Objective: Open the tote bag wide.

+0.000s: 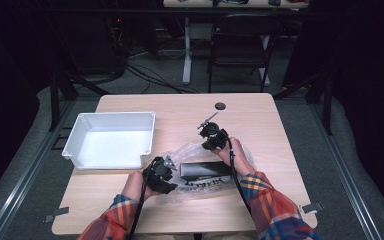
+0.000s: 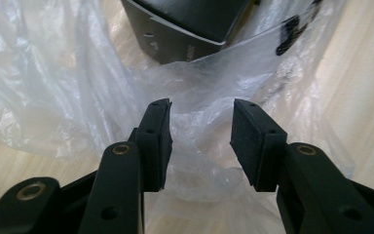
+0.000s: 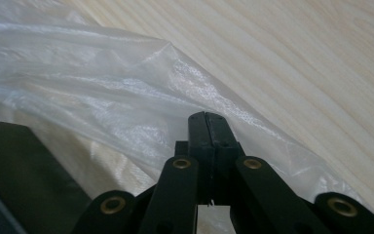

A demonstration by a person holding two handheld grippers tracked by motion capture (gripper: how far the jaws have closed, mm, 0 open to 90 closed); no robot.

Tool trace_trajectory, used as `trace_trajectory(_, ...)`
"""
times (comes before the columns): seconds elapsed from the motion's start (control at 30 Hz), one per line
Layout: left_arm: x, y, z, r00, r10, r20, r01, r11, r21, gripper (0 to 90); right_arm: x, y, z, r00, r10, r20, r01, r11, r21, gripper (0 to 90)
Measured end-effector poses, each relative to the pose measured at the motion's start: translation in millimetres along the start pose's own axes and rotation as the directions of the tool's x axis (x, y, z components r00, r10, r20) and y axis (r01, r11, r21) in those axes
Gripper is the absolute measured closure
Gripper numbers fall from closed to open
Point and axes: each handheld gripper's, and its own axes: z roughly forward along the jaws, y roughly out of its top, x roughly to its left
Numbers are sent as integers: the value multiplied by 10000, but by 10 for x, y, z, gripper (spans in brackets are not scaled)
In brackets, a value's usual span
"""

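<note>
Near the bottom of the high view, two plaid sleeves enter, each hand holding a gripper over a clear plastic bag [image 1: 200, 172] at lower centre of the table [image 1: 260, 115]. The left gripper [image 1: 166, 165] sits at the bag's left end; in the left gripper view its jaws stand spread, with crumpled film [image 2: 202, 146] lying between the pads [image 2: 157, 141] but not yet clamped. The right gripper [image 1: 215, 136] is at the bag's far right edge; in the right gripper view its jaws are pressed together at lower centre [image 3: 208, 131], apparently pinching a fold of the film, though the film within the pinch cannot be confirmed. A black box [image 1: 205, 170] lies partly inside the bag, its open corner visible at the top of the left gripper view [image 2: 190, 24] and its dark side at lower left of the right gripper view [image 3: 24, 170]. Judgement: the step in hand is getting the box and bag apart or together, with the right side held fast. The next move calls for the left jaws to close on the loose film and pull steadily, without tearing. Farther off, at centre left, a white bin [image 1: 111, 140] stands apart from the bag; a small dark disc [image 1: 220, 106] lies near the far edge.
</note>
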Motion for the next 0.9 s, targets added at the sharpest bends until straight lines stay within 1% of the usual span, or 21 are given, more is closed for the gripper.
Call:
trace_trajectory(0.03,0,0,0,10000,0,0,0,10000,0,573,0,0,0,10000,0,0,0,10000,0,893)
trace_trajectory(0.07,-21,11,-40,10000,35,61,-34,9999,-104,568,8,-1,-78,9998,28,-205,-32,9998,-200,834)
trace_trajectory(0.17,-49,29,-82,9999,114,72,-113,9998,-168,537,33,1,-179,9996,-42,-279,31,9993,-385,740)
trace_trajectory(0.23,-70,45,-109,9999,136,89,-134,9997,-198,495,38,1,-204,9995,-100,-289,88,9990,-432,714)
trace_trajectory(0.27,-88,56,-149,9997,248,37,-247,9994,-261,473,57,-9,-266,9994,3,-357,-27,9976,-686,657)
trace_trajectory(0.3,-88,56,-149,9997,248,37,-247,9994,-261,444,57,-9,-266,9994,3,-357,-27,9976,-686,657)
trace_trajectory(0.33,-97,65,-198,9998,212,-67,-214,9989,-405,411,57,-19,-328,9993,123,-348,-152,9964,-839,586)
trace_trajectory(0.37,-97,65,-198,9998,212,-67,-214,9989,-405,384,57,-19,-328,9993,123,-348,-152,9964,-839,586)
trace_trajectory(0.4,-90,77,-250,9997,185,-152,-193,9982,-564,365,44,-39,-430,9989,155,-436,-201,9941,-1064,515)
trace_trajectory(0.47,-76,86,-297,9997,173,-151,-183,9976,-674,341,31,-65,-522,9987,187,-480,-249,9910,-1317,467)
trace_trajectory(0.5,-76,86,-297,9997,173,-151,-183,9976,-674,329,31,-65,-522,9987,187,-480,-249,9910,-1317,467)
trace_trajectory(0.53,-63,91,-331,9997,208,-139,-217,9970,-739,320,16,-115,-649,9978,279,-608,-369,9878,-1513,418)
trace_trajectory(0.6,-57,95,-345,9997,221,-138,-230,9969,-755,312,10,-138,-695,9977,267,-628,-365,9865,-1599,405)
trace_trajectory(0.67,-47,101,-365,9996,224,-162,-237,9963,-831,282,-35,-274,-870,9965,501,-665,-618,9804,-1868,346)
trace_trajectory(0.7,-46,107,-371,9996,251,-130,-261,9963,-818,282,-35,-274,-870,9965,501,-665,-618,9804,-1868,346)
trace_trajectory(0.73,-44,117,-391,9994,290,-196,-306,9956,-886,269,-68,-379,-969,9965,569,-620,-682,9777,-1985,307)
trace_trajectory(0.77,-44,117,-391,9994,290,-196,-306,9956,-886,267,-83,-423,-1005,9963,624,-587,-728,9777,-1970,282)
trace_trajectory(0.8,-38,130,-409,9989,428,-167,-441,9952,-878,258,-101,-485,-1051,9959,702,-575,-806,9757,-2037,267)
trace_trajectory(0.83,-38,130,-409,9989,428,-167,-441,9952,-878,249,-101,-485,-1051,9959,702,-575,-806,9757,-2037,267)
trace_trajectory(0.87,-33,139,-422,9981,597,-170,-610,9939,-924,248,-145,-620,-1136,9955,810,-500,-901,9716,-2187,227)
trace_trajectory(0.9,-28,147,-431,9974,712,-134,-721,9934,-895,240,-169,-688,-1181,9943,928,-528,-1021,9710,-2161,207)
